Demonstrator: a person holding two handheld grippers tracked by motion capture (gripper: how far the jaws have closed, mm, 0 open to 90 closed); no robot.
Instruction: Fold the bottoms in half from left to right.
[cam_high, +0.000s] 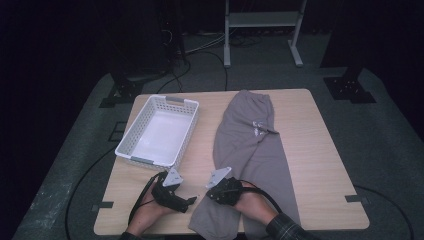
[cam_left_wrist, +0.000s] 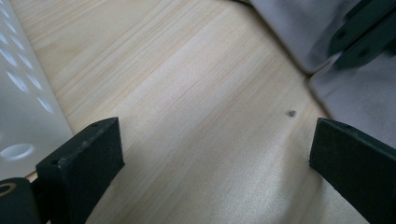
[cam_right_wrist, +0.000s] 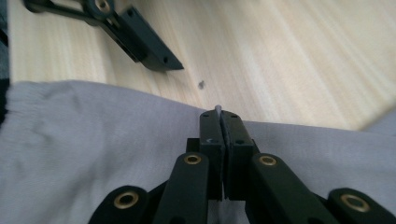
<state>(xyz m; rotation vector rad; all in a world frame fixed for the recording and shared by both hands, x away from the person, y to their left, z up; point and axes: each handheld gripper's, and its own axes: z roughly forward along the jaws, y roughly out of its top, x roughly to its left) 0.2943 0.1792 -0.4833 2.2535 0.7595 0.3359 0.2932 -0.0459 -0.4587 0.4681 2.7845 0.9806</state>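
Grey sweatpants (cam_high: 250, 145), plain, w/ whitish drawstring at the waist. White basket (cam_high: 131, 134), perforated walls, grey handles. Table (cam_high: 310, 150) light wood, pale grain, one small dark speck. Both grippers black w/ brass rivets: left gripper (cam_left_wrist: 210, 154), right gripper (cam_right_wrist: 219, 122). Sleeve (cam_high: 290, 227) dark plaid.

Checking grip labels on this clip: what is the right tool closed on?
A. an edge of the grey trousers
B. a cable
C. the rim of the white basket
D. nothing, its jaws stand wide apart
A: in the right gripper view the right tool has its jaws pressed together with a sliver of fabric from the grey trousers pinched at the tips.
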